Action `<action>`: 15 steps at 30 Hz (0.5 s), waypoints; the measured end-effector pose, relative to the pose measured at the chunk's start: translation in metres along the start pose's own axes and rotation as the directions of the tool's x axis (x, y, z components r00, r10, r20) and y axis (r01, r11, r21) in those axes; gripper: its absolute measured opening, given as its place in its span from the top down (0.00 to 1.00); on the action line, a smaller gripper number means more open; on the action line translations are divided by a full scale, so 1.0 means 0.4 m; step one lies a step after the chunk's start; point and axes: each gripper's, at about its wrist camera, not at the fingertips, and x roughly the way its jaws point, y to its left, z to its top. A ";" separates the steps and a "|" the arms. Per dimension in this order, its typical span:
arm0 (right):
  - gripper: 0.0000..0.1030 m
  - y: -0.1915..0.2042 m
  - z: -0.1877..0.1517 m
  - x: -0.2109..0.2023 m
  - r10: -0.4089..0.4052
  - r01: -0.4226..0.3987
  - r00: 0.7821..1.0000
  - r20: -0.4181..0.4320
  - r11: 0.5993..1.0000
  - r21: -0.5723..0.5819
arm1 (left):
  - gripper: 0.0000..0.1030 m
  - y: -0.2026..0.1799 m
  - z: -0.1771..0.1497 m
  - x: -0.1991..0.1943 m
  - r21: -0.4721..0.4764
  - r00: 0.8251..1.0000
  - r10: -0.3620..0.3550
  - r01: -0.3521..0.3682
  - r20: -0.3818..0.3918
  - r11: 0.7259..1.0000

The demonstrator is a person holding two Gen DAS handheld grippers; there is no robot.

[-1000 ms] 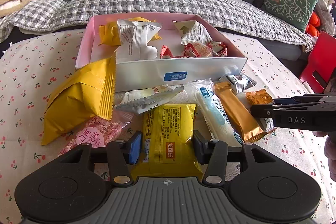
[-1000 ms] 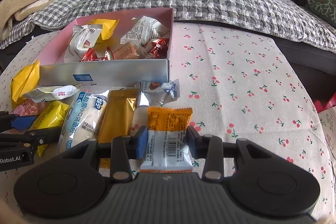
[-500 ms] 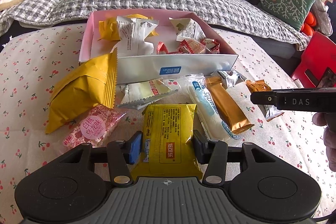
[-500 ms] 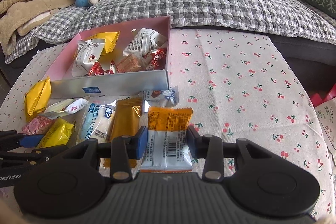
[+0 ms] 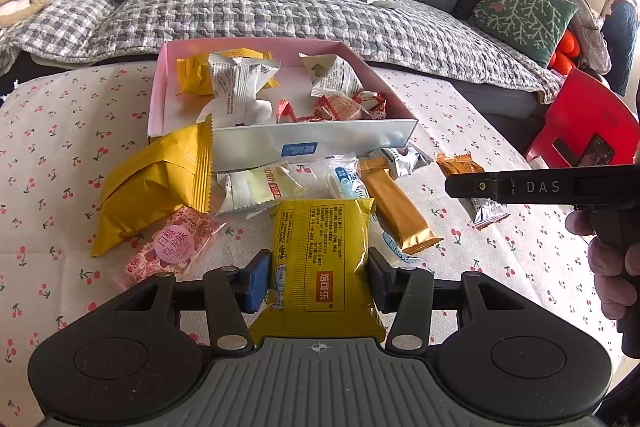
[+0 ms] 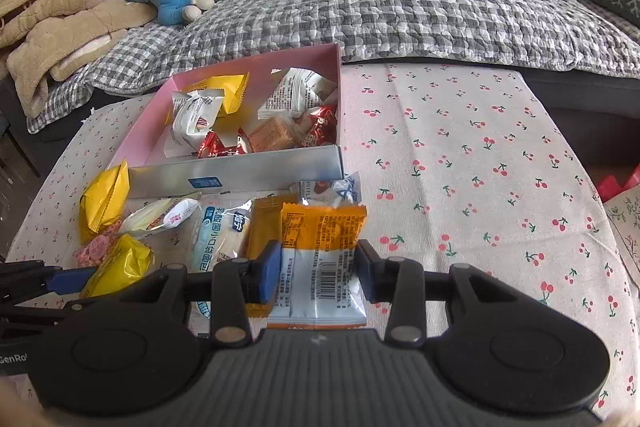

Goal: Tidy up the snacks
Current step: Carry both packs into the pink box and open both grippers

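Left wrist: fingers (image 5: pixel 256 281) seemingly pinch yellow packet (image 5: pixel 322 263).

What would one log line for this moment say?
left gripper: shut on yellow packet | right gripper: shut on orange packet | box: partly filled

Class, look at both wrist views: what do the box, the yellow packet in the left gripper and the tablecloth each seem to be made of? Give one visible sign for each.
Box: probably thin cardboard, with flat folded walls, a silvery sheen outside and matte pink inside.
Yellow packet in the left gripper: glossy plastic or foil film; it crinkles and has serrated seals.
Tablecloth: seemingly woven fabric, matte, with soft creases and a cherry print.
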 end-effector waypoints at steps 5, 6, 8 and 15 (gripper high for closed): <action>0.65 -0.001 0.015 -0.005 0.029 -0.029 1.000 0.001 0.999 0.032 | 0.54 -0.013 0.007 -0.019 0.005 1.000 -0.023 0.023 0.021 1.000; 0.65 -0.001 0.018 -0.006 0.034 -0.034 0.999 0.001 0.999 0.038 | 0.54 -0.016 0.009 -0.023 0.006 0.999 -0.028 0.028 0.025 1.000; 0.65 -0.002 0.027 -0.006 0.045 -0.046 0.999 0.004 0.998 0.052 | 0.54 -0.021 0.014 -0.030 0.006 0.999 -0.040 0.040 0.032 0.999; 0.65 -0.003 0.071 -0.013 0.088 -0.091 0.995 0.041 0.990 0.105 | 0.54 -0.029 0.050 -0.056 0.003 0.996 -0.049 0.049 0.081 0.999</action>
